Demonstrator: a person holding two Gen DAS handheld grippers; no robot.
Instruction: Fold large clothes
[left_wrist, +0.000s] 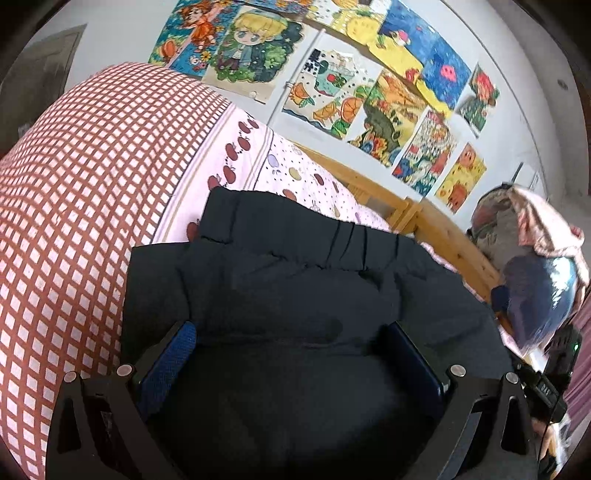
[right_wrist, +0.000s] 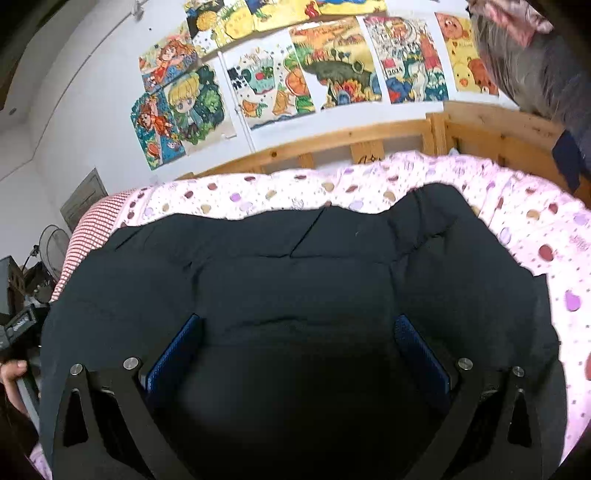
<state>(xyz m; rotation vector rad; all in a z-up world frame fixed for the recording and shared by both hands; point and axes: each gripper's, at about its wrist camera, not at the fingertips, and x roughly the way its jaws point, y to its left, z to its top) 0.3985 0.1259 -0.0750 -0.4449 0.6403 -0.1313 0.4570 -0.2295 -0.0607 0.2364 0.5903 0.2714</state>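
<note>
Hovering over dark garment (left_wrist: 295, 295) on bed (left_wrist: 74, 184), left gripper (left_wrist: 291, 354) and right gripper (right_wrist: 295, 350) spread wide

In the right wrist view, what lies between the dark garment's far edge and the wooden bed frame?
A strip of pink dotted bedsheet separates the dark garment from the wooden bed frame; nothing else shows there.

Left gripper (left_wrist: 291, 354): held low, jaws spread wide, nothing gripped between the blue pads (left_wrist: 170, 363).
Right gripper (right_wrist: 295, 347): held low and level, jaws likewise spread wide, blue pads (right_wrist: 173, 354) bare.
Hand (right_wrist: 13, 384): seen at the left edge of the right wrist view, fingers curled around the other gripper's handle.
</note>
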